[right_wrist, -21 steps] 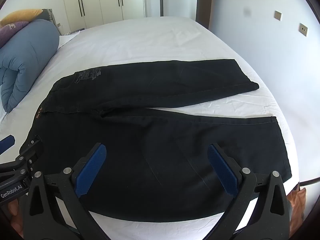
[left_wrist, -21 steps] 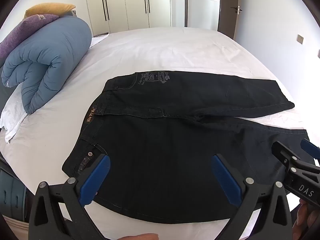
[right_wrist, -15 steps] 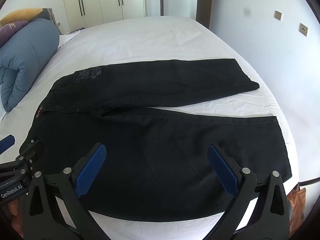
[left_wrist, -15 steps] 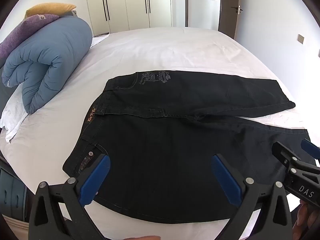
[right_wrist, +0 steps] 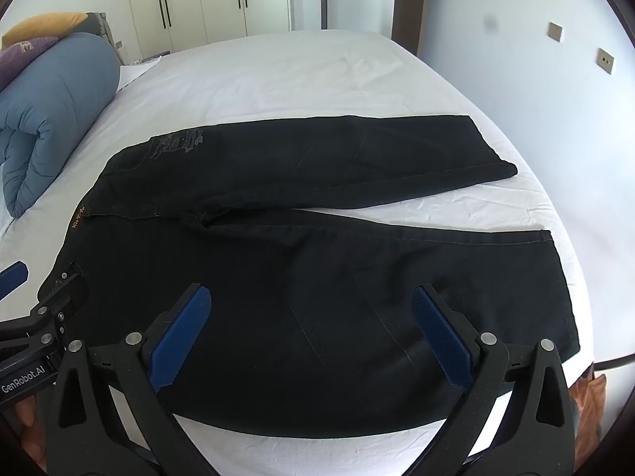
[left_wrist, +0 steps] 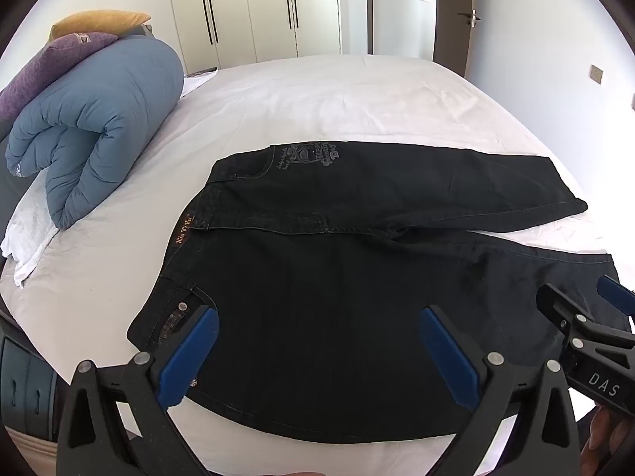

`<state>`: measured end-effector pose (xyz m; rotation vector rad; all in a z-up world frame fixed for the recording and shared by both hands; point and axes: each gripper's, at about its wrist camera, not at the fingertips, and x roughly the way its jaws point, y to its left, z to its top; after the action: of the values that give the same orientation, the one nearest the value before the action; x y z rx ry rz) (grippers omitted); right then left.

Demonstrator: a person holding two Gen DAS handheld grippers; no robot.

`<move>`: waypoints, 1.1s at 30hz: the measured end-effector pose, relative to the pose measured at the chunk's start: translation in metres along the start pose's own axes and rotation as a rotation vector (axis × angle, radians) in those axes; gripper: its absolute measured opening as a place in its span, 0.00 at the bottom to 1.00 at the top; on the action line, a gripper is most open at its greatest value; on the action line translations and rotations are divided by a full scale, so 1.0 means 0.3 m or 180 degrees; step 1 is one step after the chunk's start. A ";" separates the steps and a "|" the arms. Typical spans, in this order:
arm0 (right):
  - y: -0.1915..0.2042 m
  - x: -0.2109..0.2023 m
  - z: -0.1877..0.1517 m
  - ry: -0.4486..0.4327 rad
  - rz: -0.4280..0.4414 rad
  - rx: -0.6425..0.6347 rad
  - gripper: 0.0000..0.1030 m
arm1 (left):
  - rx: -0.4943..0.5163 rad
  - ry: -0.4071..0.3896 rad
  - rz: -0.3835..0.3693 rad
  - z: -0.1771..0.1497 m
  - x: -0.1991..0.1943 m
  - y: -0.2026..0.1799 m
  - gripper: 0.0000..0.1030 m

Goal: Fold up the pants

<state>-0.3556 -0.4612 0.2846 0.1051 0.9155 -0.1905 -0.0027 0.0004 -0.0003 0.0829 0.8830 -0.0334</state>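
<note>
- Nothing has shifted noticeably since the earlier frames; both tools hover where they were.
- Black pants [left_wrist: 357, 277] lie flat on the white bed [left_wrist: 317, 99], waistband toward the left edge, legs toward the right edge, far leg angled away from the near one.
- I read my left gripper [left_wrist: 317, 353] as spread wide, holding nothing, over the near hip.
- My right gripper [right_wrist: 313, 341] is likewise spread, over the near leg.
- Rolled blue duvet [left_wrist: 91, 119] sits near the bed's left edge.
</note>
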 end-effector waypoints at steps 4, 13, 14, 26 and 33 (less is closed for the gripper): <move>0.002 0.000 -0.001 0.0002 -0.0001 -0.0001 1.00 | -0.0004 -0.0001 -0.0005 0.001 -0.002 0.004 1.00; 0.018 0.004 -0.008 0.0010 -0.0010 -0.0025 1.00 | 0.0007 -0.0005 0.0005 0.003 -0.006 0.006 1.00; 0.017 0.004 -0.006 0.0008 -0.0011 -0.0025 1.00 | 0.0012 -0.0006 0.0010 0.003 -0.006 0.004 1.00; 0.021 0.006 -0.006 0.0016 -0.0013 -0.0029 1.00 | 0.0010 -0.0004 0.0008 0.002 -0.007 0.006 1.00; 0.021 0.008 -0.005 0.0021 -0.0006 -0.0030 1.00 | 0.0012 -0.0008 0.0009 0.002 -0.007 0.010 1.00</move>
<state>-0.3541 -0.4551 0.2820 0.0962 0.9229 -0.1878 -0.0033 0.0034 0.0018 0.0875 0.8804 -0.0326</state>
